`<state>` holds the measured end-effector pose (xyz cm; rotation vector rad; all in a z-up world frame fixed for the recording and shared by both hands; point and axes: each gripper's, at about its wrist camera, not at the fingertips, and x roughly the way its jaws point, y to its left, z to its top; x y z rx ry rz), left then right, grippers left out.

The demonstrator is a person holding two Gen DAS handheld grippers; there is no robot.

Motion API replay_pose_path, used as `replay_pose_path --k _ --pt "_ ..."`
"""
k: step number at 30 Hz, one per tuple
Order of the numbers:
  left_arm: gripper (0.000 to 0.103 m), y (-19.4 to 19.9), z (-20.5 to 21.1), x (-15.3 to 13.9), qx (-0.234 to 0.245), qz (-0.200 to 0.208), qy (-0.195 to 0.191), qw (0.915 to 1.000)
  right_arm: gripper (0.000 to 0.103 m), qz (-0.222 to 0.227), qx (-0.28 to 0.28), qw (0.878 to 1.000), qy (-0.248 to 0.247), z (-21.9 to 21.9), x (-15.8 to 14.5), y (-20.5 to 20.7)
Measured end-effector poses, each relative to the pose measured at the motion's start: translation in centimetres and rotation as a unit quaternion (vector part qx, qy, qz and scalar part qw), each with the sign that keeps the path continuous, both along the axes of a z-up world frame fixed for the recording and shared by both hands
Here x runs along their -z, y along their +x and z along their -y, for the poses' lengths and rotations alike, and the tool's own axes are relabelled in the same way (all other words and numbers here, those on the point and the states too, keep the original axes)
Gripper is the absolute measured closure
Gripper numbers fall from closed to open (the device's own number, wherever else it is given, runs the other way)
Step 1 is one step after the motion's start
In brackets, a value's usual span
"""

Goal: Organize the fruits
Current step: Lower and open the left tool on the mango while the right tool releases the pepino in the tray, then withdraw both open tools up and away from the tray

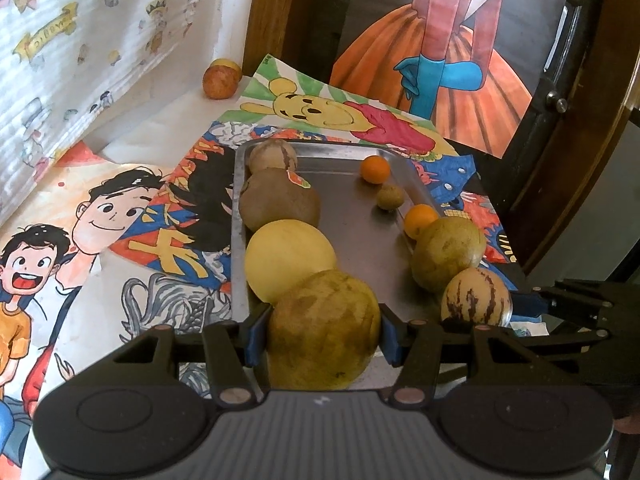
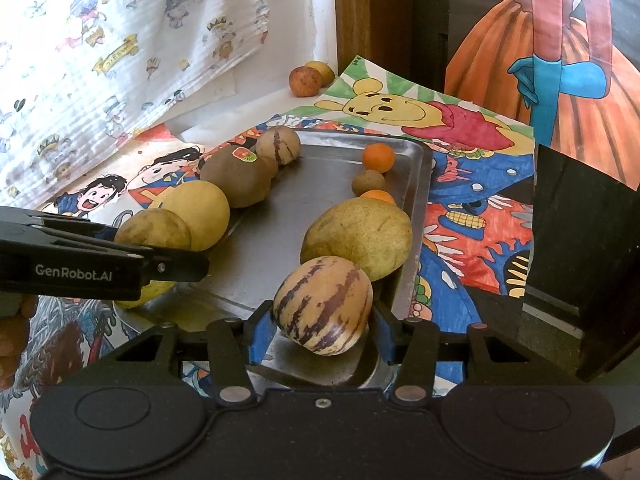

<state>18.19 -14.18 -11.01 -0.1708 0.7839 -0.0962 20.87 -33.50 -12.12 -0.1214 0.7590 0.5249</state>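
We have both tools at the near end of the metal tray [image 1: 394, 156], each closing off a row. Our left hand-held gripper [image 1: 322, 334] has its blue pads pressed against the sides of a big mottled yellow-green fruit [image 1: 324, 328], at the front of the left row: behind it sit a pale yellow fruit [image 1: 290, 262], a brown fruit with a sticker [image 1: 280, 200] and a striped one [image 1: 272, 156]. Our right hand-held gripper [image 2: 320, 330] is closed to the width of a cream fruit with purple stripes [image 2: 324, 306], which rests on the tray's near edge in front of a large green-yellow fruit [image 2: 358, 236]. Beyond that come 2 small oranges [image 2: 378, 157] and a small brown fruit [image 2: 368, 182]. The rows hug the tray's long sides, apparently sorted largest nearest us, leaving the middle bare. 2 more fruits [image 2: 306, 80] lie well apart on the surface by the curtain, so we judge the job unfinished. The left tool's side reads "GenRobot.AI" [image 2: 74, 270]; the sticker's print is too small to read.
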Motion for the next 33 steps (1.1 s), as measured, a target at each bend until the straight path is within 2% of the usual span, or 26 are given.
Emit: replay_pose_path --k 7,15,26,28,33 --pt "0.042 0.1 0.1 0.2 0.003 -0.006 0.002 1.0 0.05 -0.002 0.0 1.0 0.003 0.2 0.0 -0.1" --pt "0.037 0.2 -0.1 0.3 0.003 -0.009 -0.002 1.0 0.045 -0.001 -0.002 1.0 0.008 0.2 0.0 -0.2" --pt "0.036 -0.1 -0.1 0.2 0.002 -0.007 -0.005 1.0 0.039 0.011 -0.013 1.0 0.003 0.3 -0.1 -1.1" --pt "0.034 -0.2 -0.1 0.1 0.001 -0.006 -0.005 1.0 0.033 0.013 -0.01 1.0 0.001 0.4 -0.2 -1.4" --pt "0.024 -1.2 -0.2 -0.8 -0.01 0.003 -0.005 0.9999 0.031 0.007 0.012 1.0 0.01 1.5 -0.5 -1.9"
